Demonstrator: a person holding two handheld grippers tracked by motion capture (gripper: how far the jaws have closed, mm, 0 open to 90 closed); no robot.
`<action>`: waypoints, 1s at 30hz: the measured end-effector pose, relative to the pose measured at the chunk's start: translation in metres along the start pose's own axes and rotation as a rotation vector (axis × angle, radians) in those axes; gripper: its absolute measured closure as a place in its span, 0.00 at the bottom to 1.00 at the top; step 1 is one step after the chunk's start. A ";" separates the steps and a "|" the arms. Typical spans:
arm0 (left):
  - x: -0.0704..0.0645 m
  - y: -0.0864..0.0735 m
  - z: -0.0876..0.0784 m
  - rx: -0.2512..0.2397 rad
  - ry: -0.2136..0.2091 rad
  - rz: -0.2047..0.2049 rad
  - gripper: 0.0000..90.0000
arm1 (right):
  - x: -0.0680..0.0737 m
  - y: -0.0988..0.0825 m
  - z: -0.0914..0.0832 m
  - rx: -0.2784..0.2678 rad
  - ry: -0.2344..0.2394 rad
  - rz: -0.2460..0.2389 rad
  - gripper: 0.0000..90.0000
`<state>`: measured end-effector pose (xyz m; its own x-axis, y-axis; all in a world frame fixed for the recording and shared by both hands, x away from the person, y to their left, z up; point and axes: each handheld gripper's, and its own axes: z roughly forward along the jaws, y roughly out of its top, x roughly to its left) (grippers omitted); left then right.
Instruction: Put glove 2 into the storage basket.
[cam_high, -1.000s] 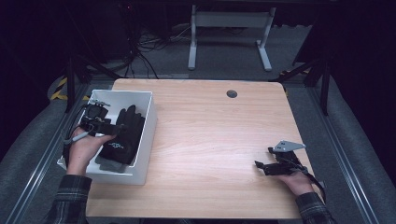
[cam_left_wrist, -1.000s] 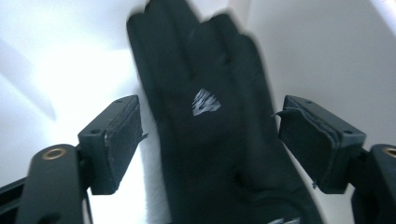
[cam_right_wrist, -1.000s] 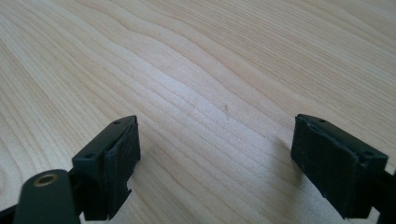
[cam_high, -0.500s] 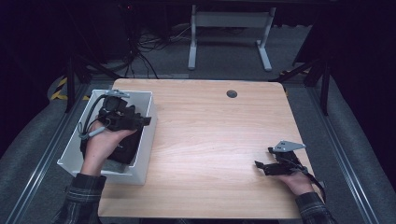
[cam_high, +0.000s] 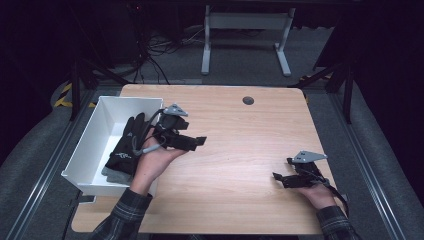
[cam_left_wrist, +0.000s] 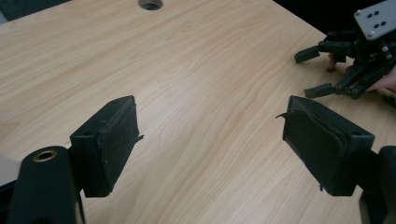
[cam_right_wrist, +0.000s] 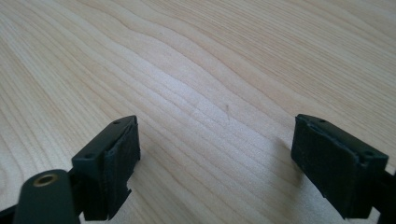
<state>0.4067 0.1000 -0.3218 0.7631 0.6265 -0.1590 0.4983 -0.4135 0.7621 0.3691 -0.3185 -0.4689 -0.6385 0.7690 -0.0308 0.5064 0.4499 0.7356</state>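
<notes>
Table (cam_high: 235, 150): bare wood from centre out to 3 o'clock, with a round cable hole (cam_high: 248, 100) at 12 o'clock near the far edge.

White bin (cam_high: 100, 131): sits at 9 o'clock, hanging partly over the table's left edge. Black glove (cam_high: 125, 147) lies inside it, fingers toward 12 o'clock, on a grey cloth (cam_high: 111, 174) at the bin's near end. Nothing has been lifted out, so I judge the job barely begun: the glove has to be gripped and carried to the open wood.

My left gripper (cam_high: 192, 142): held above the bin's right wall, pointing toward 3 o'clock, away from the glove. Jaws wide apart, holding nothing; between them its own camera looks onto plain tabletop.

My right gripper (cam_high: 280, 178): at 4 o'clock, low over the wood, jaws likewise spread and empty, aimed toward 9 o'clock.

Room: the whole middle is free. The bin walls hem the glove in, so approach from above. The right hand sits close to the near edge.
</notes>
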 end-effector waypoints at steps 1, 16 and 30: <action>-0.003 -0.001 0.006 -0.002 -0.003 0.006 0.21 | 0.000 0.000 0.000 0.000 0.001 -0.001 0.18; -0.027 -0.056 0.094 0.108 -0.027 0.077 0.19 | 0.000 0.000 0.000 0.002 0.004 -0.005 0.17; -0.035 -0.091 0.126 0.205 -0.007 0.131 0.14 | 0.000 0.000 0.000 0.003 0.005 -0.006 0.17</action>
<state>0.3862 0.0323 -0.4647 0.8293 0.5541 -0.0725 0.4674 -0.6166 0.6335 0.3690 -0.3182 -0.4689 -0.6446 0.7638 -0.0316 0.5042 0.4559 0.7334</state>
